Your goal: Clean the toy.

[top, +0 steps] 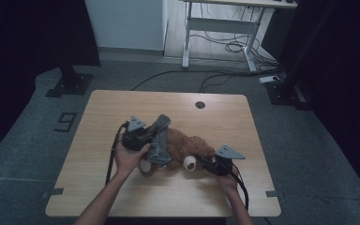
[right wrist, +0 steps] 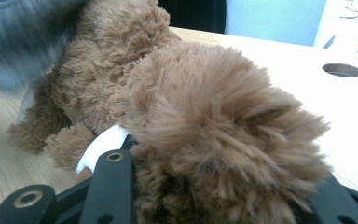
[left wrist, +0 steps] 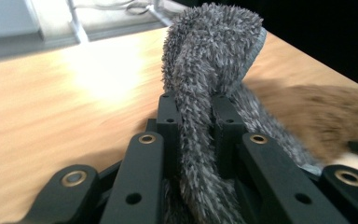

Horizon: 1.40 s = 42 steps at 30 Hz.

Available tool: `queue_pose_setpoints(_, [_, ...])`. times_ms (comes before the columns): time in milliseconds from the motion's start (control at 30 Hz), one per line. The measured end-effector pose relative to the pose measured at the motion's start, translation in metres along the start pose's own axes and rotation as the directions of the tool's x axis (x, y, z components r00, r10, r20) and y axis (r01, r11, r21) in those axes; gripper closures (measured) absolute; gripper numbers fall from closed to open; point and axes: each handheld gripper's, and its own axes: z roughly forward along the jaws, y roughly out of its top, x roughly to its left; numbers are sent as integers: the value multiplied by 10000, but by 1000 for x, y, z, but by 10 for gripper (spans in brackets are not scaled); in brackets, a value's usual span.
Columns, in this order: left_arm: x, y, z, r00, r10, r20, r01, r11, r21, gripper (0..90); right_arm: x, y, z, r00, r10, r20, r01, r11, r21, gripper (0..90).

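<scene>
On table (top: 108, 112), left tongs (left wrist: 193, 112) clamp grey cloth (left wrist: 205, 51); right tongs (top: 205, 164) pinch bear (right wrist: 205, 121).

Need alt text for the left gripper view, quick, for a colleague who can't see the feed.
The left gripper has its two black jaws closed on a fold of grey fuzzy cloth that rises above them. Behind lies the wooden table, with a blurred brown plush toy at right.
</scene>
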Motion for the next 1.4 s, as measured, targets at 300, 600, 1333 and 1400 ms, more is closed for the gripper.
queue_pose_setpoints(300, [22,-16,5,9924,-1093,568,1060,9926,589,768,-1,0,1,9999,112,-61,-113,9999,-66,551])
queue_pose_setpoints(600, [-57,4,46,9784,355,2036,-585,9924,1084,766,-1,-1,2,9997,231,-17,-231,9997,-87,551])
queue_pose_setpoints(1333, [12,-15,11,10000,42,56,-48,9949,1008,763,-2,-1,1,9998,188,36,-188,9998,-46,550])
queue_pose_setpoints(1400, [28,-24,7,9995,-178,-272,208,9934,1126,764,-2,-1,1,9998,183,32,-183,9998,-50,550])
